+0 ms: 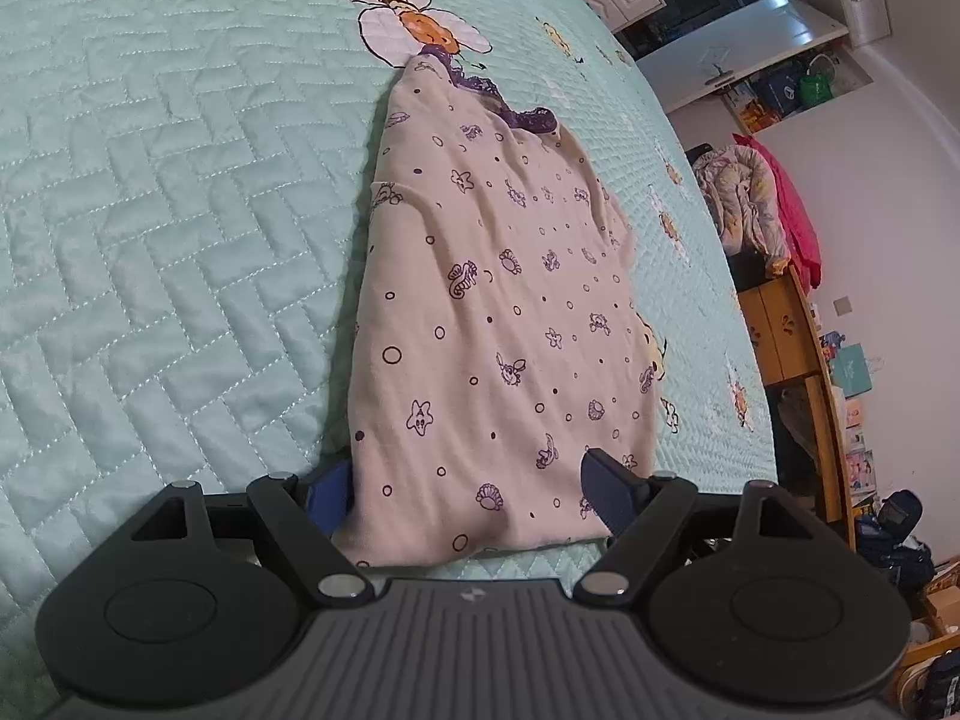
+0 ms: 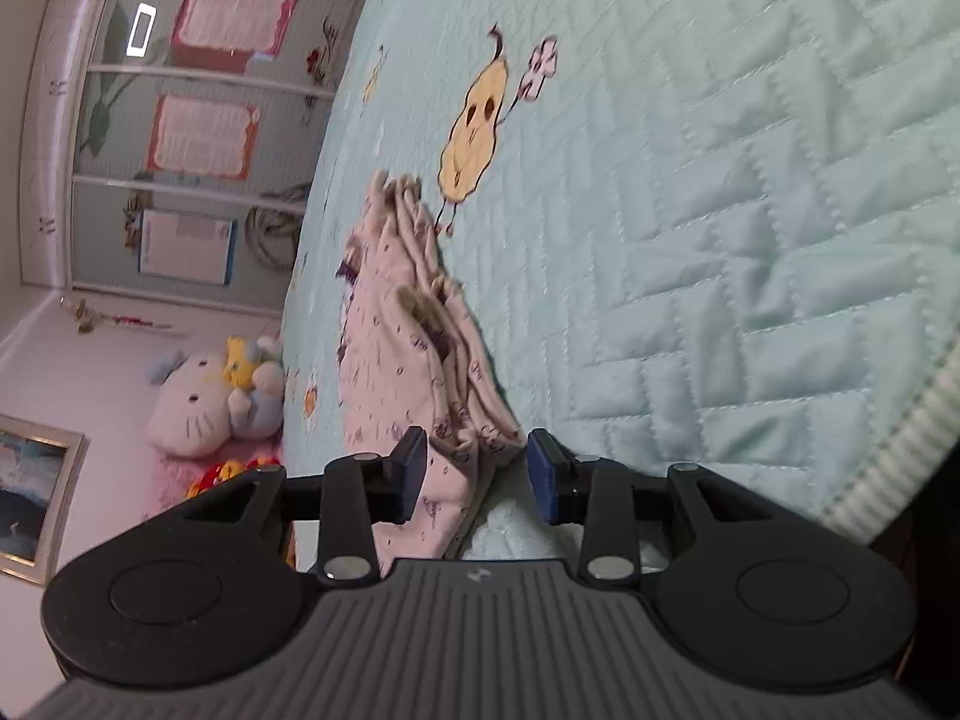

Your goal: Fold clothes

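The pink pajama cloth (image 1: pixel 498 312) lies on the green bed quilt (image 1: pixel 168 192), layered over itself, its purple lace edge at 12 o'clock. The left hand-held gripper (image 1: pixel 474 492) is spread wide around the near hem, one finger under, one on top. The right hand-held gripper (image 2: pixel 477 468) gapes around the bunched edge. Squeeze every layer together and keep the hem straight.

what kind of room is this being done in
Most likely a bedroom, perhaps a child's. The printed garment lies on a mint quilted bedspread with cartoon figures, plush toys are heaped by the wall, and a wooden cabinet carries piled bedding.
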`<move>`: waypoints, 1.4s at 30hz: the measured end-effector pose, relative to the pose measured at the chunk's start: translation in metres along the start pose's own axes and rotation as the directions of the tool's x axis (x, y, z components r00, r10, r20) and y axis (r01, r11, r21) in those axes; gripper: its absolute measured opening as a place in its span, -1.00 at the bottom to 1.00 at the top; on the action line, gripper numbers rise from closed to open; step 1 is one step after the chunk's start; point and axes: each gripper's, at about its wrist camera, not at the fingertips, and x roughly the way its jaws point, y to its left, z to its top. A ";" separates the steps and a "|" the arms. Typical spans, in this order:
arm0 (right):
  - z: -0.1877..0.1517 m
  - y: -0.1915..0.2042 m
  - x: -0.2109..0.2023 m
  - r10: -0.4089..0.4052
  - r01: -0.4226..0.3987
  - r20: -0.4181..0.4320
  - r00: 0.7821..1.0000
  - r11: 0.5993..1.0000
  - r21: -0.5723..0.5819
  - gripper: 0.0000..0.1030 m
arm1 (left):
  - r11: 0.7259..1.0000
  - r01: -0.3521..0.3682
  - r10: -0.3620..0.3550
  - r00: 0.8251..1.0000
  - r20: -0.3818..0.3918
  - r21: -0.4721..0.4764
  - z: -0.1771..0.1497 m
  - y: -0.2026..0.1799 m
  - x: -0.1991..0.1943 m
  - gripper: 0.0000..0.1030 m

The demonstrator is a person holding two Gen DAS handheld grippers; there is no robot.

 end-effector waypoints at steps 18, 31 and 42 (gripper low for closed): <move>0.024 0.038 0.032 -0.048 0.041 -0.035 0.998 0.981 -0.192 -0.88 | 0.997 0.067 -0.066 0.998 0.018 -0.037 -0.003 0.011 -0.011 -0.80; 0.001 0.047 -0.012 -0.151 0.142 -0.011 0.988 0.948 -0.284 -0.68 | 0.999 0.031 -0.030 0.999 0.017 -0.016 -0.031 0.032 -0.056 -0.66; 0.024 0.106 0.045 0.002 -0.012 -0.020 1.000 0.879 -0.477 -0.35 | 0.988 0.026 -0.039 0.995 0.088 0.150 0.024 -0.016 -0.016 -0.40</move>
